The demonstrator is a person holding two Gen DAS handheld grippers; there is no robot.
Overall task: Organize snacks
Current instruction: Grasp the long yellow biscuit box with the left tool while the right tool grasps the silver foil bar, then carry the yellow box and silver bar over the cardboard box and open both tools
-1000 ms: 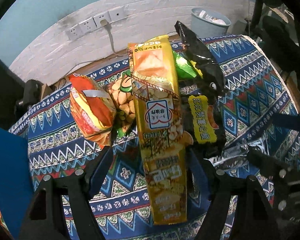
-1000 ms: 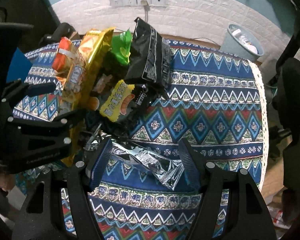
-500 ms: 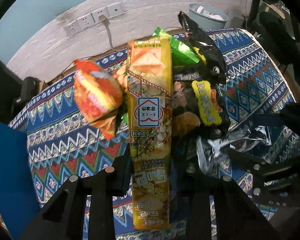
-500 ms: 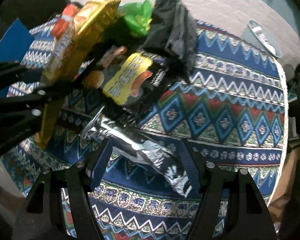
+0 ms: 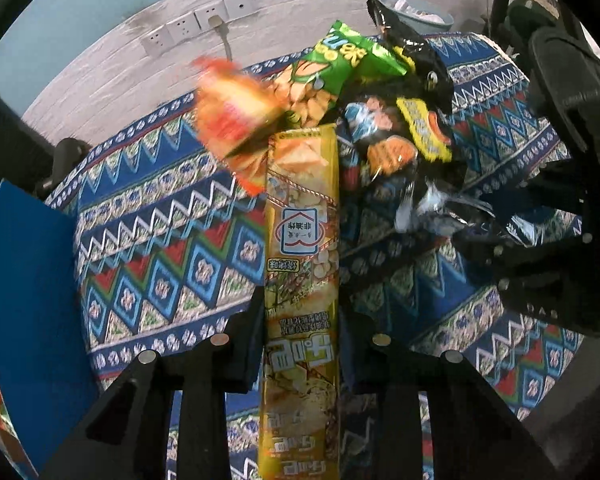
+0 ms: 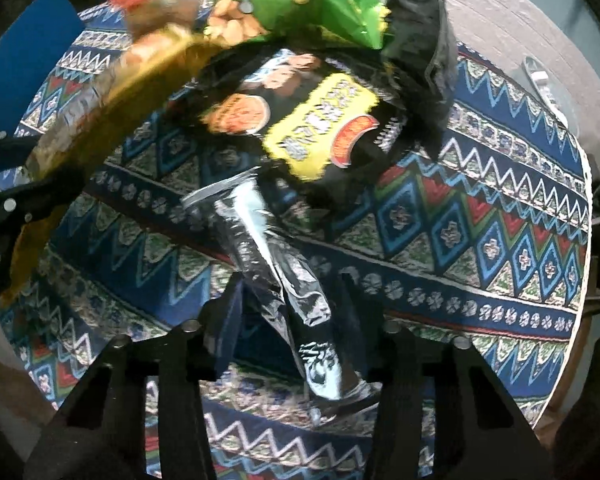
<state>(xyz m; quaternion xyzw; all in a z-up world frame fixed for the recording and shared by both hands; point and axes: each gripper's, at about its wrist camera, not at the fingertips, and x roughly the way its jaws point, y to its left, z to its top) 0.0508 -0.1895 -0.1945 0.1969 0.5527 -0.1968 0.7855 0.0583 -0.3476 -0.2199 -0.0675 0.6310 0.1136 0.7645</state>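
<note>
Gripping a long yellow snack pack (image 5: 302,280), the left gripper (image 5: 300,332) stands at the bottom centre of the left wrist view with both pads clamped flat against the pack's sides; the pack runs from the lower edge of the frame up to the middle. Above its top end lie a blurred orange bag (image 5: 236,116) at upper centre-left, a green bag (image 5: 340,60) at upper centre, and a black bag with a yellow label (image 5: 416,128) to the right of those. All rest on or over a table covered by a patterned blue cloth (image 5: 160,248). A blue panel (image 5: 28,300) fills the left edge, a row of wall sockets (image 5: 200,24) sits at the top, and a grey bin (image 5: 416,6) shows at upper right. In the right wrist view, the right gripper (image 6: 290,312) occupies the bottom centre; its jaws are closing, and a crumpled silver foil bag (image 6: 276,276) lies between them, running diagonally from the frame's middle to lower right of centre. Motion blur prevents confirming whether the pads press the foil. The left gripper and the yellow pack appear at the left edge of this view.
</note>
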